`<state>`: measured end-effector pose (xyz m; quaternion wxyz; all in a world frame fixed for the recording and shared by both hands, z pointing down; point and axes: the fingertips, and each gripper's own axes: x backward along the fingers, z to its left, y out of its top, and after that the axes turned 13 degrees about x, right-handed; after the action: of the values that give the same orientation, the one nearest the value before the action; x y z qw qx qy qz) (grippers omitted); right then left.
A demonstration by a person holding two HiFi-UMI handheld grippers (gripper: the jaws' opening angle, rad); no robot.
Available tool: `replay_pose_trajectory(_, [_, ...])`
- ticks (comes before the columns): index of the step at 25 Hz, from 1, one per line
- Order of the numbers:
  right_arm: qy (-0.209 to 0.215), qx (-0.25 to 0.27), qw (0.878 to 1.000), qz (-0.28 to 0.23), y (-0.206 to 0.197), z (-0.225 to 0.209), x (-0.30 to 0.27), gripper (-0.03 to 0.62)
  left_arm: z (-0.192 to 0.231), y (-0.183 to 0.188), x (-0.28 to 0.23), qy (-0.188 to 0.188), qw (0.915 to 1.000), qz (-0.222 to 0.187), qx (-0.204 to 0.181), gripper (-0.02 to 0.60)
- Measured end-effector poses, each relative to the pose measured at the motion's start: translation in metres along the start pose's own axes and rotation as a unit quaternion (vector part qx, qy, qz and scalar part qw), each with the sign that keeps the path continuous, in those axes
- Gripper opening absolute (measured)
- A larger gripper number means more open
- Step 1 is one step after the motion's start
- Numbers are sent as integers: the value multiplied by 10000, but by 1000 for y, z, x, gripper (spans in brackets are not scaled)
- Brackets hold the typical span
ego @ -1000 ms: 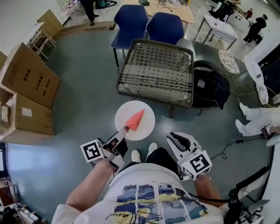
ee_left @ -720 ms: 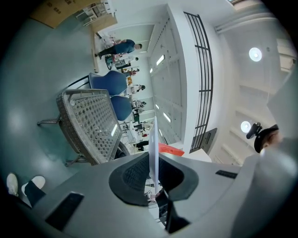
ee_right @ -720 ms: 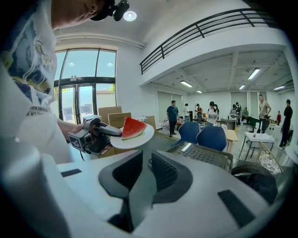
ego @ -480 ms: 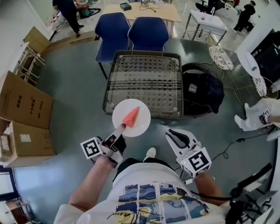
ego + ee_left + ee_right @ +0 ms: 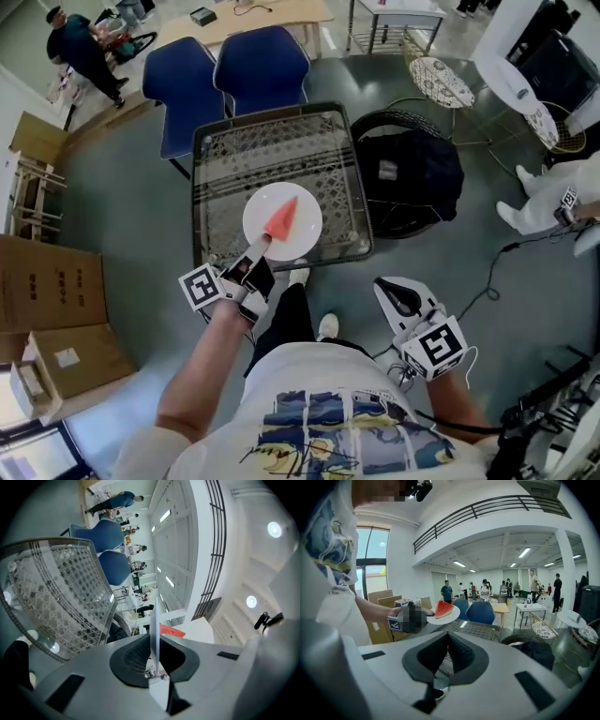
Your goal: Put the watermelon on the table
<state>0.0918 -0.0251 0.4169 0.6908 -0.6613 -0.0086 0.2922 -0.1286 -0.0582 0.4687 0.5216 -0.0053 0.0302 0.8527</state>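
1. Glass over a woven lattice makes the table (image 5: 225,159), which fills the upper centre of the head view; two blue chairs (image 5: 225,75) stand behind it at the upper left.
2. The white plate (image 5: 307,234) hangs over the table's near part, at the middle of the frame; the right gripper view shows it lifted clear of the glass, so it seems not yet set down.
3. The left gripper (image 5: 255,251), at centre left, is clamped on the plate's near rim, the thin edge pinched between its pads; it is the nearer one and carries the load.
4. The right gripper (image 5: 398,295), at lower right and well apart from the plate, has its jaws pressed together on nothing.
5. The watermelon (image 5: 281,218) wedge lies on the plate just beyond the left gripper's tips, up and to the right; its long axis roughly follows that gripper's line, point away; the move likely needs a level descent.
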Motion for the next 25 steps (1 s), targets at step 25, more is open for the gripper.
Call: replay_pose_trajectory(25, [-1672,-1453,9665,1292,-16,-106,-76,11,177,202,-289,821,9907,1078,110,38])
